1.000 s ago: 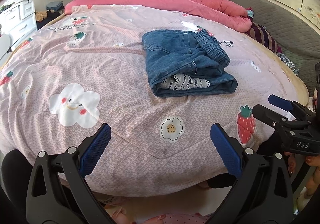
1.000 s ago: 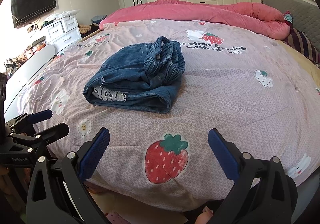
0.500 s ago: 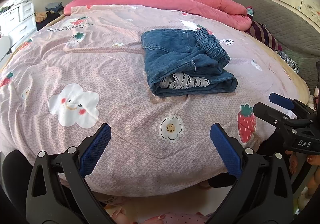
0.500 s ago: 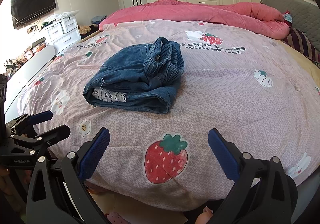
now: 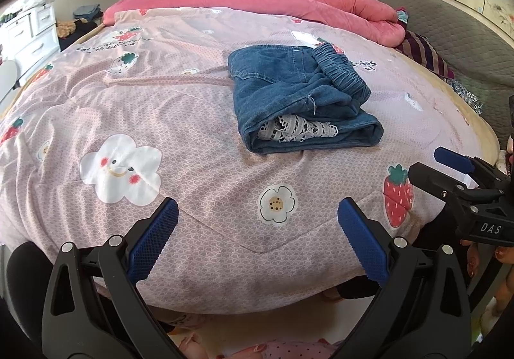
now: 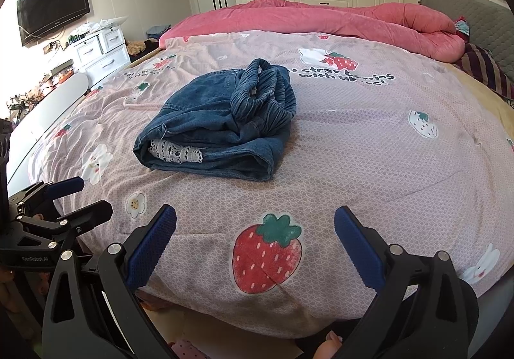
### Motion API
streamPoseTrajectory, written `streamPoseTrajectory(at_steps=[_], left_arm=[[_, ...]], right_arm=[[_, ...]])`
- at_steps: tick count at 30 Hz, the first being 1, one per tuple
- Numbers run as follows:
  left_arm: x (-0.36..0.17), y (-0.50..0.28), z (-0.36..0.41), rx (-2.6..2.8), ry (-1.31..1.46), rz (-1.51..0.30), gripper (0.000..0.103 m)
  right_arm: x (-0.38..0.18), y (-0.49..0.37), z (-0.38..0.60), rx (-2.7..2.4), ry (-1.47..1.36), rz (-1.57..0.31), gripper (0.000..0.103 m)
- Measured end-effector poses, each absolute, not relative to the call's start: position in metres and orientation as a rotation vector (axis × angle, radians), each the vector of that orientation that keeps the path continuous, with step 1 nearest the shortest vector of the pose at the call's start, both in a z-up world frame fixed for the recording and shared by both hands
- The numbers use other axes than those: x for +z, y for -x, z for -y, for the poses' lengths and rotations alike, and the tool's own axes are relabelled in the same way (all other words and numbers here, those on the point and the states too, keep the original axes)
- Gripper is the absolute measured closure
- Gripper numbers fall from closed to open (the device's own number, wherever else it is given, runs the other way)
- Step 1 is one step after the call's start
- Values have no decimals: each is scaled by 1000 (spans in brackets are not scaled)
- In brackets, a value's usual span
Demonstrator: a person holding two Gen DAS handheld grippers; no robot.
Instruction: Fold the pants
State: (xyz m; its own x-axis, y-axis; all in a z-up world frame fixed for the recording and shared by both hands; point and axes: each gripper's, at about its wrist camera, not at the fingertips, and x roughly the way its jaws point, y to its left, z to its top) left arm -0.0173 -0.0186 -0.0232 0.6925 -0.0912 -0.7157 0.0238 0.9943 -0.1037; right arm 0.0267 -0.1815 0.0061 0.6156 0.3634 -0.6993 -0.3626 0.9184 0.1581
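Both hand-held grippers apart and holding nothing: left hand-held gripper (image 5: 257,230) and right hand-held gripper (image 6: 255,230), hovering over the near edge of the bed (image 5: 192,121), well short of the pants (image 5: 298,102). Pants lying mid-bed in a compact folded bundle, lace hem peeking from the near fold, elastic waistband bunched on top. Probably the closing step, folding apparently finished; next, perhaps only flattening that waistband. No containers visible near the pants.
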Motion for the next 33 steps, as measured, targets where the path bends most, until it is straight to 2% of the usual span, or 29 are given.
streamPoseTrajectory(at_steps=[33], left_arm=[[-22, 16, 14, -55, 92, -817, 9]], right_arm=[[3, -28, 181, 417, 6, -818, 4]])
